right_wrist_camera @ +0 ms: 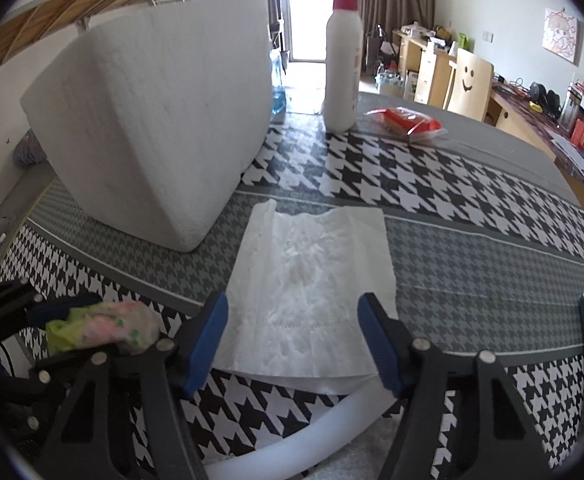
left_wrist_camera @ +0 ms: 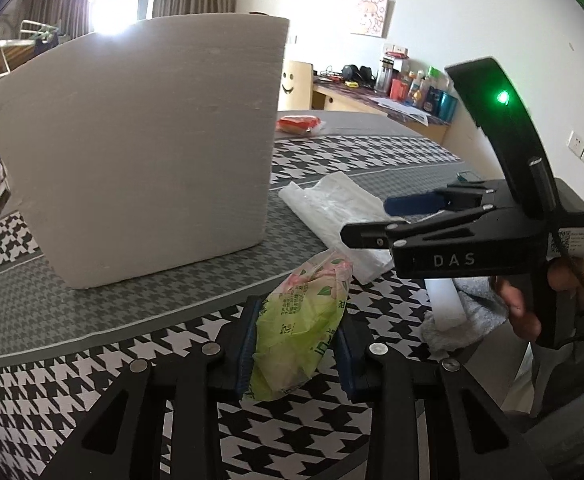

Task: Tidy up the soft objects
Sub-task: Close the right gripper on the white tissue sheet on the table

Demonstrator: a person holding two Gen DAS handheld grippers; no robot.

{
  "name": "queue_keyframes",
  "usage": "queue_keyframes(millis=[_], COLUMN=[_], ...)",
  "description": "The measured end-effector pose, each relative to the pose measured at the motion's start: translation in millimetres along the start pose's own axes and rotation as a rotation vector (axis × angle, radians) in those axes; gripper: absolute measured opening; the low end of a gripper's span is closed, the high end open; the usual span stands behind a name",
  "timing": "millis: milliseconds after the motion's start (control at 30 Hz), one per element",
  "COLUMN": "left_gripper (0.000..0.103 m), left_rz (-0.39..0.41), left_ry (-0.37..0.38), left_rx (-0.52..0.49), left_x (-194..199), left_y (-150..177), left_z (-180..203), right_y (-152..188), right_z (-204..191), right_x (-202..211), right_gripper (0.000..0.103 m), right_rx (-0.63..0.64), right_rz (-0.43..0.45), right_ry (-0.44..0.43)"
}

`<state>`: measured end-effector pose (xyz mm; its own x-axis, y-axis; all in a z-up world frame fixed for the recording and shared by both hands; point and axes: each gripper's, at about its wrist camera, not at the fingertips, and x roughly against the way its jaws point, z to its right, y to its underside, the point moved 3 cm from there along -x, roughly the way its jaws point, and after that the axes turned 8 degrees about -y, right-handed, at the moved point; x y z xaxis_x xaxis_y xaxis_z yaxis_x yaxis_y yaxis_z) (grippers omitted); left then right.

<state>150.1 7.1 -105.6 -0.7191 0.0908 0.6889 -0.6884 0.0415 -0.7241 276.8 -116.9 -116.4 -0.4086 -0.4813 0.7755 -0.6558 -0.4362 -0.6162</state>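
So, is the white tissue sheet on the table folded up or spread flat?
Spread flat. The white tissue sheet lies open on the table, its edges and corners visible, with light creases only. No folded layers show.

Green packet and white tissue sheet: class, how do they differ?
The green packet is crumpled and printed; the white tissue sheet is plain.
The packet is pinched in the left tool; the sheet lies flat on the tablecloth, untouched.
Both are soft.
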Motion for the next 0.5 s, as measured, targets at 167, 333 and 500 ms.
queue_keyframes(millis=[167, 333, 500], left_gripper=[0.035, 0.035, 0.035], left_rz=[0.006, 0.010, 0.021], left_ry=[0.002, 0.005, 0.001], left_rx=[0.014, 0.015, 0.017], left_x=[0, 2, 10], left_y=[-1, 0, 1], left_z=[-3, -3, -6], right_y=[4, 5, 5], right_z=[1, -2, -4], right_x=[-9, -13, -12], right_gripper=[0.051, 0.043, 0.020], right_rx=[-0.005, 0.023, 0.040], right_rz=[-0.053, -0.071, -0.087], right_ry=[-0.002, 0.018, 0.025])
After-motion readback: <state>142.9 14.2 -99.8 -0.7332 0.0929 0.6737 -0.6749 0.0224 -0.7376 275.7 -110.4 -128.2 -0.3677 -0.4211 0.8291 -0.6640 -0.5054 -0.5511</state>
